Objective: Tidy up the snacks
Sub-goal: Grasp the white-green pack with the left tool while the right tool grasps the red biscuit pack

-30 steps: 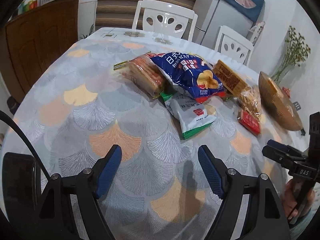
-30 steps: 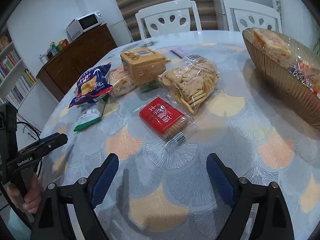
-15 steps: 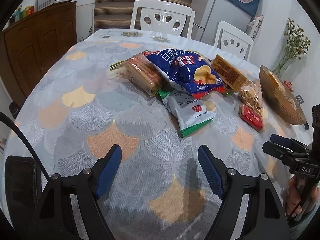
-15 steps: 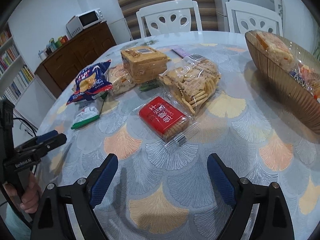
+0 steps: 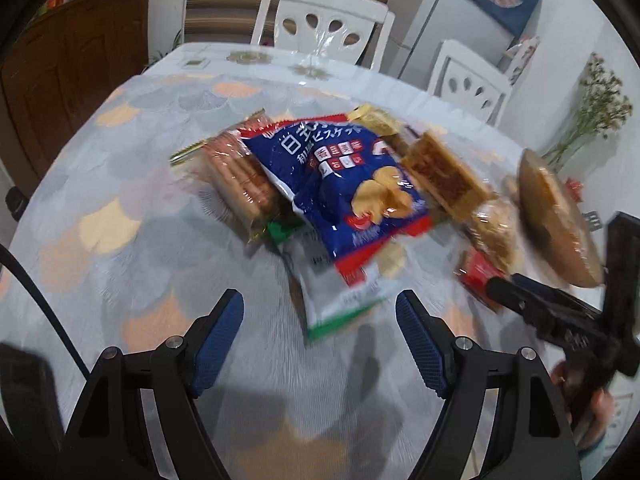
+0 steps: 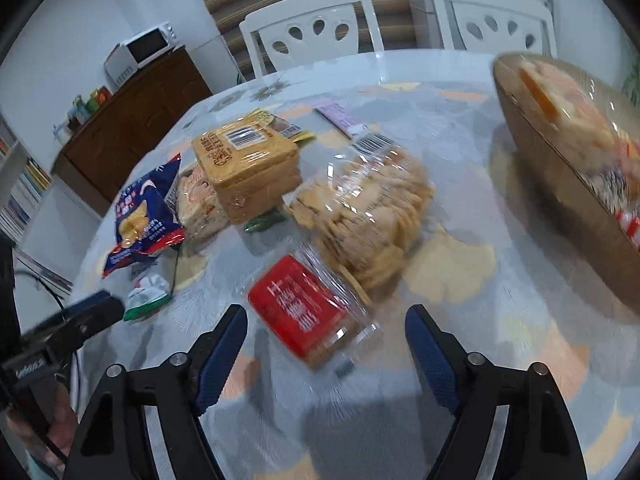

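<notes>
On the round counter (image 5: 120, 208) with its fan-patterned grey, peach and yellow cloth, the snacks lie in a loose heap, and the blue crinkled crisp bag with red trim (image 5: 340, 184) serves as the landmark. Left of that bag, touching it, lies a clear-wrapped sleeve of brown biscuits (image 5: 240, 184). Under the bag's near edge a white-and-green foil packet (image 5: 340, 300) sticks out toward the left claw (image 5: 319, 322), which hangs above the cloth with both blue-padded fingers spread wide and nothing between them. Right of the blue bag sits a tan stack of wrapped sandwich crackers (image 6: 248, 172), resting against it in the left wrist view. Further right lies a clear bag of small pale crackers (image 6: 368, 220), touching the tan stack. Nearer than that bag, a flat red-labelled packet in clear wrap (image 6: 304, 312) lies just in front of the right claw (image 6: 326, 334), whose fingers are likewise parted and empty, the packet's near end reaching between their tips. Farthest right of the blue bag, well apart from the heap, stands a wide amber ribbed glass bowl (image 6: 560, 184) holding several wrapped snacks. Both views are blurred, so the labels cannot be read.
</notes>
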Tool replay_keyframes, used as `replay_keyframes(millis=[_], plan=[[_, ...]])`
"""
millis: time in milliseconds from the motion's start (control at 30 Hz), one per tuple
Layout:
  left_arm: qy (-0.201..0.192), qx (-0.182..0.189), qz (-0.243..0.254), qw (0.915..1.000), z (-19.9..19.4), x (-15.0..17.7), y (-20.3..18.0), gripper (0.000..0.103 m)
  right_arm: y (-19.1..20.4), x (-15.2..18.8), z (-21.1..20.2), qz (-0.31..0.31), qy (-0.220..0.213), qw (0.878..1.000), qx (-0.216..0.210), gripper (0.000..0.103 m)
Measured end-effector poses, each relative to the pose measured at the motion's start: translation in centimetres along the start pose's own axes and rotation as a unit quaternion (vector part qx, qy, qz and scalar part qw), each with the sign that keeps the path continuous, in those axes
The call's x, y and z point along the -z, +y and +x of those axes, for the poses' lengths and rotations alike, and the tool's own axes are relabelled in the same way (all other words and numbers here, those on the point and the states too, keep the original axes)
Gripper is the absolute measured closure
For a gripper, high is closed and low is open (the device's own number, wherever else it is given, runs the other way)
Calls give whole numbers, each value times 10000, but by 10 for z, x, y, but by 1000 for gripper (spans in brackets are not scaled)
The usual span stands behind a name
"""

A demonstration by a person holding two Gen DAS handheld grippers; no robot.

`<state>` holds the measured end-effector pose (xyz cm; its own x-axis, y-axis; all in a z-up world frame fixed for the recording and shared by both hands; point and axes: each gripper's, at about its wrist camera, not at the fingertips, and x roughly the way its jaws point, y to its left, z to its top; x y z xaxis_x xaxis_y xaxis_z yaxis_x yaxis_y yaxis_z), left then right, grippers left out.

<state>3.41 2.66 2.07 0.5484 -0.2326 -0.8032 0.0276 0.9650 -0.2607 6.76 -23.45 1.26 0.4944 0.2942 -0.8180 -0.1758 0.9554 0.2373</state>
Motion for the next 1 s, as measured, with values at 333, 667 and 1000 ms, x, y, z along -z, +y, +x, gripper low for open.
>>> replay_keyframes(millis=[333, 667, 1000], plan=[[-219, -386, 53, 9990, 22, -11, -14, 26, 43, 29, -4, -804, 72, 9967, -9, 51], [-229, -185, 170, 9994, 13, -2, -12, 57, 30, 10, 7, -132, 117, 9985, -522, 51], [-68, 141, 431, 9989, -16, 40, -17, 57, 57, 25, 5, -519, 25, 9986, 105, 69]])
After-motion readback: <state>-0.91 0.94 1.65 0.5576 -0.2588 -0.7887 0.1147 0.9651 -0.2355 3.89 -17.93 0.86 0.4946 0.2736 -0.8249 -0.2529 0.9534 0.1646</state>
